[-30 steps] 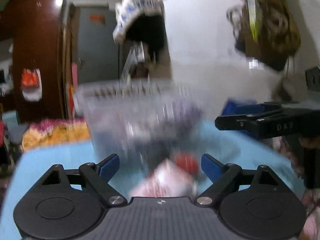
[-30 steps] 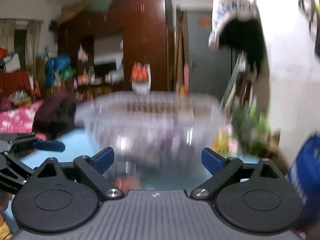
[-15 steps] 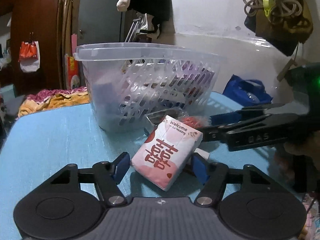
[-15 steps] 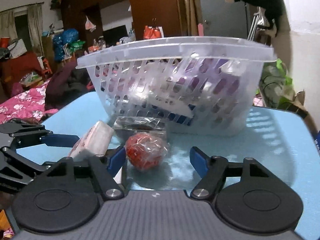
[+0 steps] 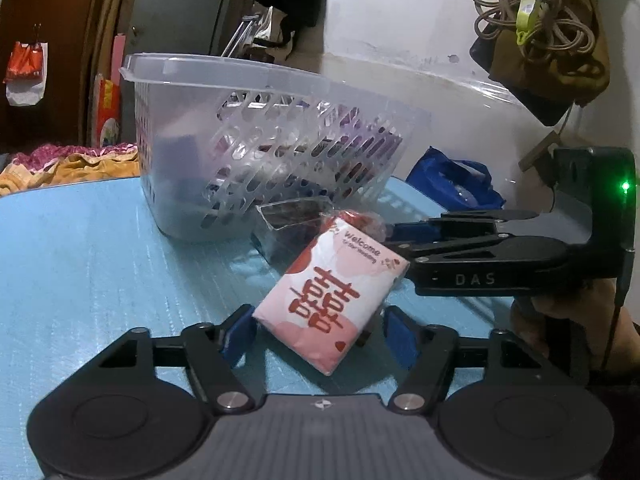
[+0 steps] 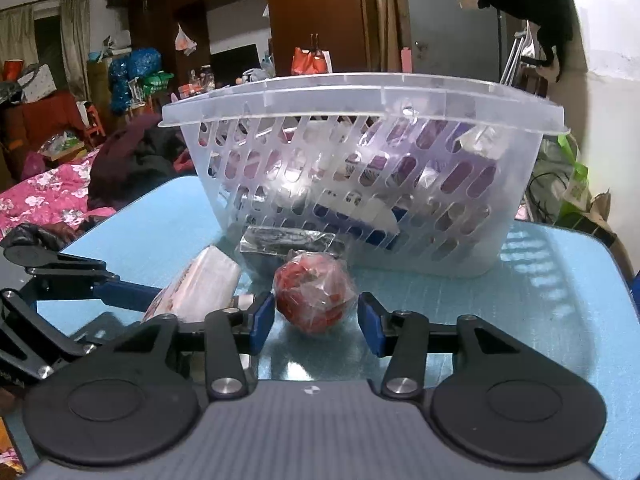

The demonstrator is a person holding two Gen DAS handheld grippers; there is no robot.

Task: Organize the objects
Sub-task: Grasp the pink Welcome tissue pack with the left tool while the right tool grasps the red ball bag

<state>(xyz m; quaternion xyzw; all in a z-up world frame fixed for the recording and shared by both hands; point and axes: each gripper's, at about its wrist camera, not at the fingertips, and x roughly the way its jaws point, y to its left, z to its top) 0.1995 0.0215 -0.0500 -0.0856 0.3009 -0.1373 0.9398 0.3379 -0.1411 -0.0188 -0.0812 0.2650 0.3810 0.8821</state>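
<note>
left gripper (image 5: 318, 330): jaws just reopened slightly, set astride tissue pack (image 5: 334, 294), right pad clear of it, no grip | tissue pack: flat on table (image 5: 100, 264), in front of basket (image 5: 256, 148) | right gripper (image 6: 316, 316): jaws just narrowed about red ball (image 6: 314, 296), pads at its sides, contact cannot be told | ball: in front of basket

Both grippers' fingers (image 5: 240, 334) (image 6: 262, 316) parted, right pair just narrowing.

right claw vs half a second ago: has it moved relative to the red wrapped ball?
Yes. The right claw has just been closing: its fingers now sit tight beside the red cellophane-wrapped ball, which stays before the clear slotted plastic basket.
</note>
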